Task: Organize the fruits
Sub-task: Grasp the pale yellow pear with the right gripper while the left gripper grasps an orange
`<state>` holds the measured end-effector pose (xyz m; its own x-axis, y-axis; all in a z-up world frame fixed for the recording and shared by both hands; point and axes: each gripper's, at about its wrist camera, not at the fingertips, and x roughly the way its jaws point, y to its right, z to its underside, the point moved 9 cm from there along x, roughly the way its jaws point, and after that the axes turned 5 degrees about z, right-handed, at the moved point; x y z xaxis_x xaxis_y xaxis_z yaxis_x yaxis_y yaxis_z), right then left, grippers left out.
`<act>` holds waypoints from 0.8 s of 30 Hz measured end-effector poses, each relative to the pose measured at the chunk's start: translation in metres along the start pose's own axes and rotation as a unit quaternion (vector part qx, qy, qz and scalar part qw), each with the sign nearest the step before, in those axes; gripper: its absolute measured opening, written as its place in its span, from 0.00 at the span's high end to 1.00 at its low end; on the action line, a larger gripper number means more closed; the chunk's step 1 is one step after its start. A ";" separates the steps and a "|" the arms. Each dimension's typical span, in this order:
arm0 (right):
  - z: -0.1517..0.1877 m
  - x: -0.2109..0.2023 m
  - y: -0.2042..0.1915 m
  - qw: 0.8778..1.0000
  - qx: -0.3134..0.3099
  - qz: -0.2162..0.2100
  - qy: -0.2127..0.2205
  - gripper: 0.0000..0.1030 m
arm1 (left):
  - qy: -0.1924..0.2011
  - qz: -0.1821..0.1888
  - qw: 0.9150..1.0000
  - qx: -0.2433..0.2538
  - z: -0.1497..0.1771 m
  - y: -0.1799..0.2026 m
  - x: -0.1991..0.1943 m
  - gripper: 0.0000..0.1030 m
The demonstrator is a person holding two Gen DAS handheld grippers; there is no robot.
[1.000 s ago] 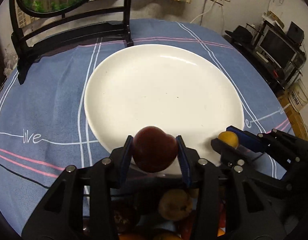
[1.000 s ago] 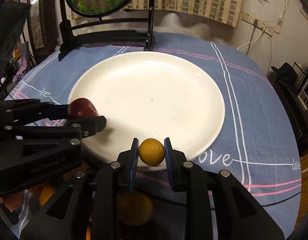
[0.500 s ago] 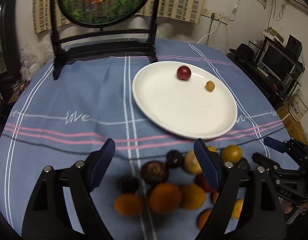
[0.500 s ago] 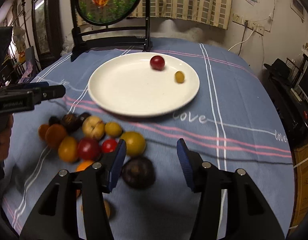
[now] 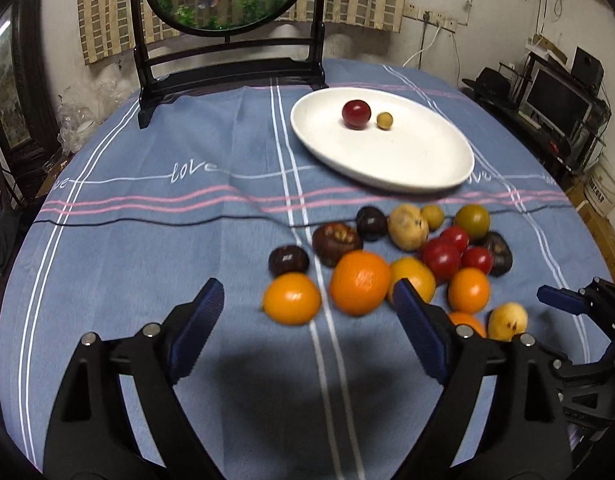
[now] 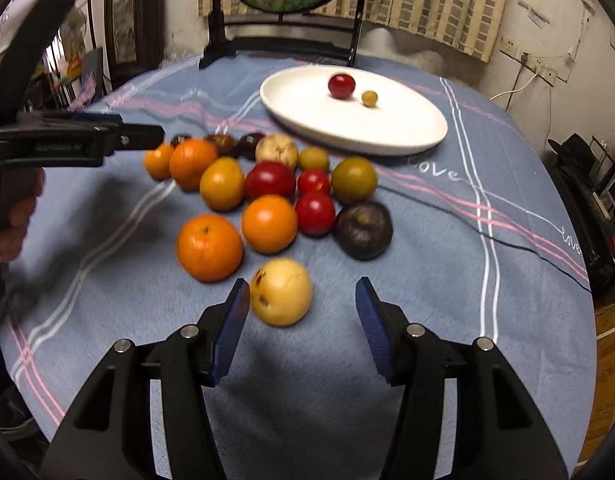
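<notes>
While two fruits sit plated, hand-held grippers gape

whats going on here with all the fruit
A person with a gripper in each hand is sorting fruit onto a white plate. A red fruit and a small yellow one lie on it. Both the left gripper and right gripper are open and empty, over the pile on the cloth.
</notes>
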<state>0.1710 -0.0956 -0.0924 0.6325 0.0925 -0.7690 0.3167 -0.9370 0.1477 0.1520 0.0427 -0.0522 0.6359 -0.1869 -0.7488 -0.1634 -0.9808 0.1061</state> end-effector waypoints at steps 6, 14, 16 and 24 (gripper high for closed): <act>0.002 0.013 -0.007 1.000 -0.007 0.003 -0.013 0.46 | -0.013 -0.009 1.000 0.004 0.015 -0.011 0.003 0.14; -0.002 0.024 -0.012 1.000 0.007 -0.023 -0.015 0.64 | -0.036 -0.018 0.999 0.006 0.027 -0.020 0.019 0.14; -0.002 0.023 -0.010 0.999 0.019 -0.030 -0.012 0.64 | -0.037 -0.020 0.999 0.007 0.027 -0.020 0.024 0.14; 0.004 0.019 0.001 0.998 0.042 -0.038 -0.009 0.64 | -0.057 -0.016 0.998 0.016 0.025 -0.018 0.049 0.53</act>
<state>0.1806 -0.0961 -0.1095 0.5961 0.1593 -0.7869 0.3018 -0.9527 0.0358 0.1670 0.0525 -0.1076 0.5520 -0.1471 -0.8208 -0.1694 -0.9836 0.0624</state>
